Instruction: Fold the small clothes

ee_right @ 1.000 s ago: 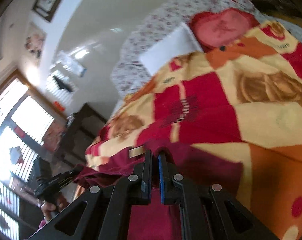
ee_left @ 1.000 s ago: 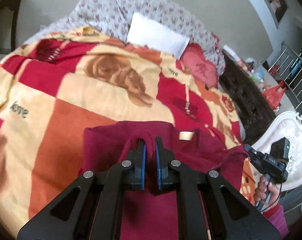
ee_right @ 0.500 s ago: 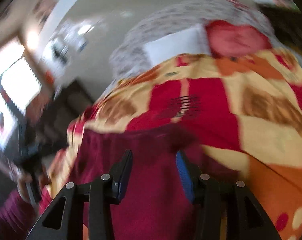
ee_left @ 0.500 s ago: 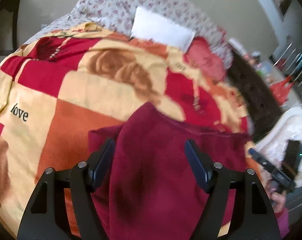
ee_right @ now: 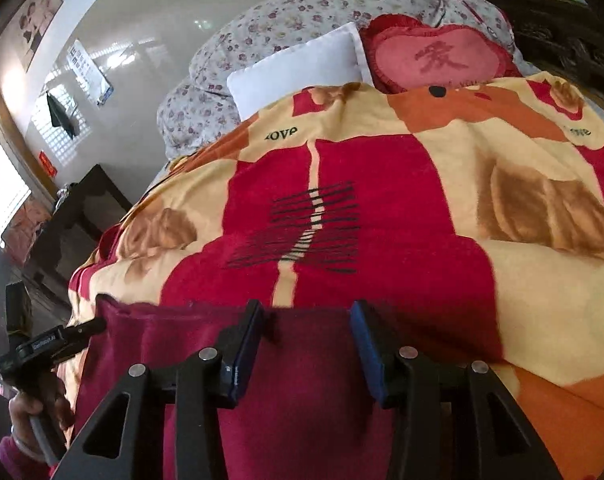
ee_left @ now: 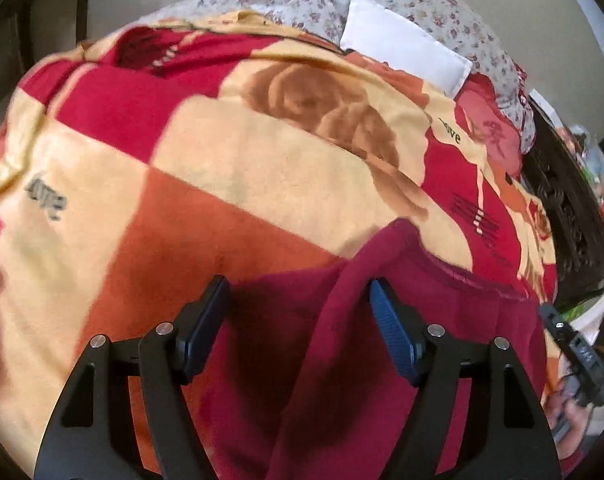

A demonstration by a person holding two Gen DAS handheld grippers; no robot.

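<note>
The left gripper [ee_left: 298,292] stands with its two black, blue-padded fingers [ee_left: 390,340] spread wide, nothing clamped between them: a raised ridge of the dark maroon fabric garment [ee_left: 342,360] runs up through the gap, close against the inner face of the right-hand finger, but the pads do not press on it. That garment lies spread on a plush blanket patterned in red, cream and orange blocks [ee_left: 230,176], which stretches away beyond the fingertips. Past the blanket, far ahead of the fingers, sit a white rectangular pillow [ee_left: 406,44] and a red heart-shaped cushion [ee_left: 490,128]. The right gripper [ee_right: 306,312] has its fingers moderately parted over the garment's [ee_right: 310,408] flat cloth, whose straight far edge lies level with the fingertips; the pads grip nothing. Off to the left of these fingers, the left gripper's black body [ee_right: 42,344] reaches the garment's far left corner, held by a hand [ee_right: 38,408] in a pink sleeve [ee_right: 14,456].
</note>
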